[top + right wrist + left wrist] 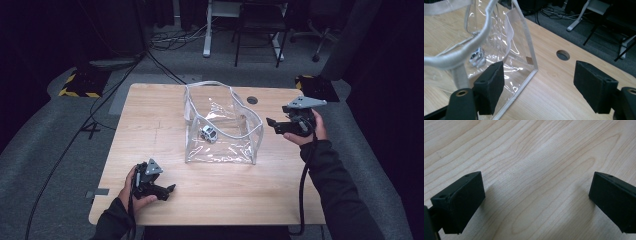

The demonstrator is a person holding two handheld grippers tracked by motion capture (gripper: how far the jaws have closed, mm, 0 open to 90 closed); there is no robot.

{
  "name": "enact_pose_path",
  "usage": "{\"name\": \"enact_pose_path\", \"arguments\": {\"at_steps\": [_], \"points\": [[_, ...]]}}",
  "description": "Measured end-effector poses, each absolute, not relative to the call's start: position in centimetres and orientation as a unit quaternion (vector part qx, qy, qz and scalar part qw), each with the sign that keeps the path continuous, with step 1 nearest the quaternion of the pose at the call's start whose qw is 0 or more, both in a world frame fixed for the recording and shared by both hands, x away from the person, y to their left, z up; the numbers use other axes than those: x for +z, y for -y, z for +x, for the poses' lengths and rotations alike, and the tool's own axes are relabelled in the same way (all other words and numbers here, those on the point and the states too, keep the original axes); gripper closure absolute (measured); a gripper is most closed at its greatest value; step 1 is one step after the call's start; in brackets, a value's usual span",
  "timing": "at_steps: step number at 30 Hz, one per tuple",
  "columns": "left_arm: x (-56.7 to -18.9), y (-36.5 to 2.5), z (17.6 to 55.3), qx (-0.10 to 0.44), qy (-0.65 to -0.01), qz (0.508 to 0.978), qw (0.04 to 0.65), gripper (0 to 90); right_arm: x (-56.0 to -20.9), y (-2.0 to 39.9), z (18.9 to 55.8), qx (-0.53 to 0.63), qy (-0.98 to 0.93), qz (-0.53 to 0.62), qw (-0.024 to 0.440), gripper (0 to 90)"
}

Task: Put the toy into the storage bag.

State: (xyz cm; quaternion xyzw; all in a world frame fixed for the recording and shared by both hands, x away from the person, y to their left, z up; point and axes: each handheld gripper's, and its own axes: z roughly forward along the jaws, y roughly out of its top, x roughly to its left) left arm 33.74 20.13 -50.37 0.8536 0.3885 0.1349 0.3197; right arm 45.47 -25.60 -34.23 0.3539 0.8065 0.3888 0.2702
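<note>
One clear bag [222, 125] on my table [150, 125], one small toy car [209, 133] inside it, two grippers in my hands, left gripper [169, 190], right gripper [272, 125], one cable hole [252, 100].

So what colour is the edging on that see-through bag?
White. The trim along the clear bag shows best in the right gripper view.

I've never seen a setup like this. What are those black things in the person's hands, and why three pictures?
A person holds a hand-held gripping tool in each hand: the left tool and the right tool. One camera looks down from above; the other two ride on the tools, looking along their black jaws. On the wooden table stands a clear plastic bag with a small toy car inside. Both tools are open and hold nothing; the right one is beside the bag.
</note>
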Motion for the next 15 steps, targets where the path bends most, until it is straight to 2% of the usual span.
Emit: {"name": "enact_pose_path", "arguments": {"at_steps": [15], "points": [[-50.4, -20.1, 33.7, 0.135, -0.390, 0.853, 0.320, 0.5, -37.6, 27.2, 45.5, 0.369, -0.815, 0.372, 0.247, 25.7]]}}
